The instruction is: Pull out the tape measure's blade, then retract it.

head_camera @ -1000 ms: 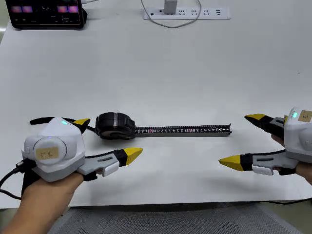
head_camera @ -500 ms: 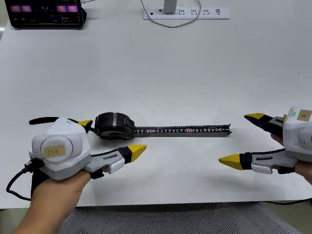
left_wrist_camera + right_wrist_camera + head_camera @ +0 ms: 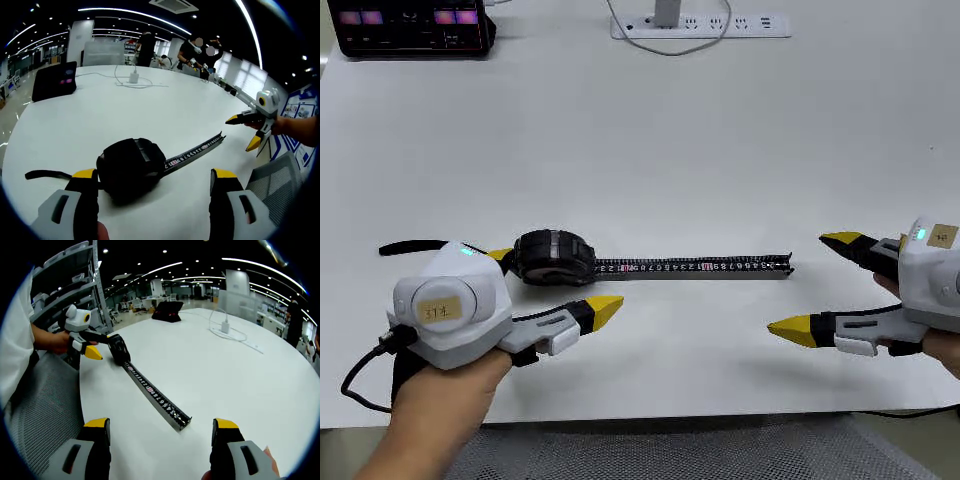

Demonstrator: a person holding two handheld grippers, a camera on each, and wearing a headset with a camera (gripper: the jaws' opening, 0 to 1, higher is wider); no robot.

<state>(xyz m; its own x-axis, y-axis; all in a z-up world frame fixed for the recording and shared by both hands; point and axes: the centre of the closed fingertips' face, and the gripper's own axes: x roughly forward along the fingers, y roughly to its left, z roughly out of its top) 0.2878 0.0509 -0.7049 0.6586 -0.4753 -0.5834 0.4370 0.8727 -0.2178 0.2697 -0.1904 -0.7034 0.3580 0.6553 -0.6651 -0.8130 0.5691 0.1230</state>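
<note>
A black tape measure case (image 3: 555, 257) lies on the white table (image 3: 650, 150), its blade (image 3: 695, 267) pulled out to the right and flat on the table. My left gripper (image 3: 552, 283) stands open around the near side of the case (image 3: 131, 166), not touching it. A black wrist strap (image 3: 412, 246) trails left from the case. My right gripper (image 3: 817, 284) is open a little beyond the blade's tip (image 3: 181, 423), which lies between and ahead of its jaws. In the left gripper view the blade (image 3: 195, 150) runs toward the right gripper (image 3: 251, 131).
A dark tablet (image 3: 412, 27) stands at the far left corner. A white power strip (image 3: 700, 24) with a plugged charger and cable lies at the far edge. The table's front edge runs just behind both hands, with a grey mesh surface (image 3: 660, 450) below it.
My left gripper has slid slightly right and forward toward the case. The right gripper, case and blade stay where they were.
</note>
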